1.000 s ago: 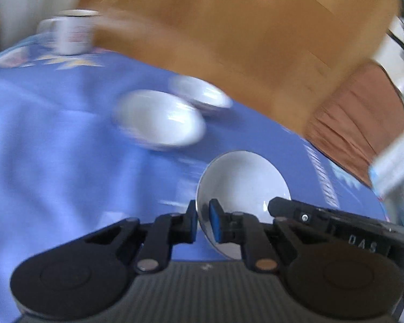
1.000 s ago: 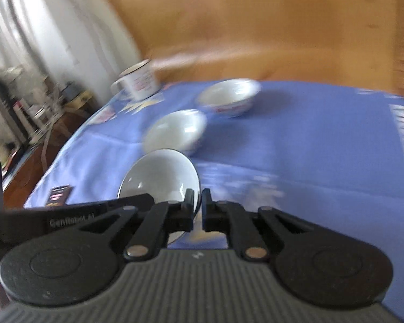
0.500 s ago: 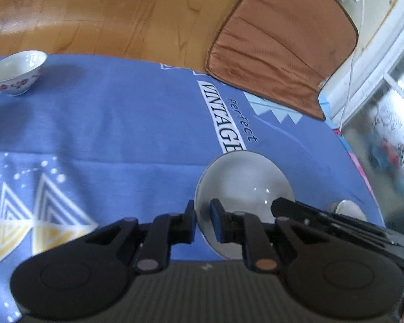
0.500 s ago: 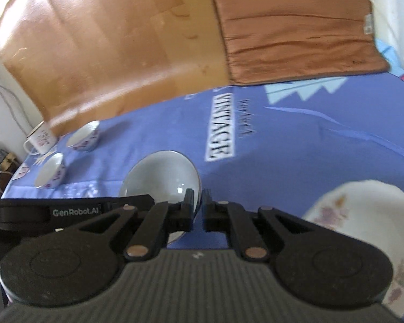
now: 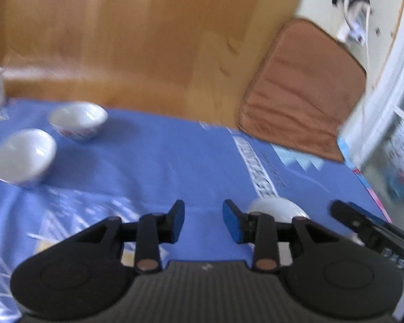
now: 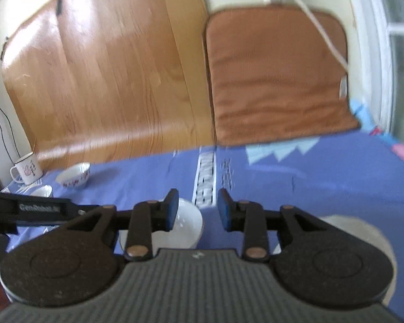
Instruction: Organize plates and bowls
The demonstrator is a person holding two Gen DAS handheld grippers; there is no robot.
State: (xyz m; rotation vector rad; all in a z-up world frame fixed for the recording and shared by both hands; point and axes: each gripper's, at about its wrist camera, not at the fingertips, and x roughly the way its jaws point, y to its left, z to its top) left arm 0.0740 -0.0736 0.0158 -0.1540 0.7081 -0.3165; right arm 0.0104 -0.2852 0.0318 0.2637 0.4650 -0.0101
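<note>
Both views are smeared by motion, and the plain white bowl [image 6: 187, 223] that sits upright on the blue tablecloth [image 5: 161, 161] is only partly seen: in the right wrist view the right gripper's left finger covers its near left side, and in the left wrist view only its rounded top [image 5: 276, 210] shows behind that gripper's right finger. Whatever it holds is hidden; the part of its inside that shows looks bare. Being round, it has no long axis to speak of, and its mouth faces up. The left gripper [image 5: 203, 222] has its jaws part-way apart and opening, with only cloth between the blue pads. The right gripper [image 6: 198, 211] is likewise opening, nothing pressed between its pads, the bowl just left of the gap. At the far left of the worktop stand two more bowls, apart from each other: a plain white one [image 5: 24, 158] and a patterned one [image 5: 78, 119], both mouth up and empty as far as can be made out. An enamel mug [image 6: 27, 168] stands beyond them, cut off in the left view. A pale plate [image 6: 363, 231] lies mostly hidden behind the right gripper's body.
</note>
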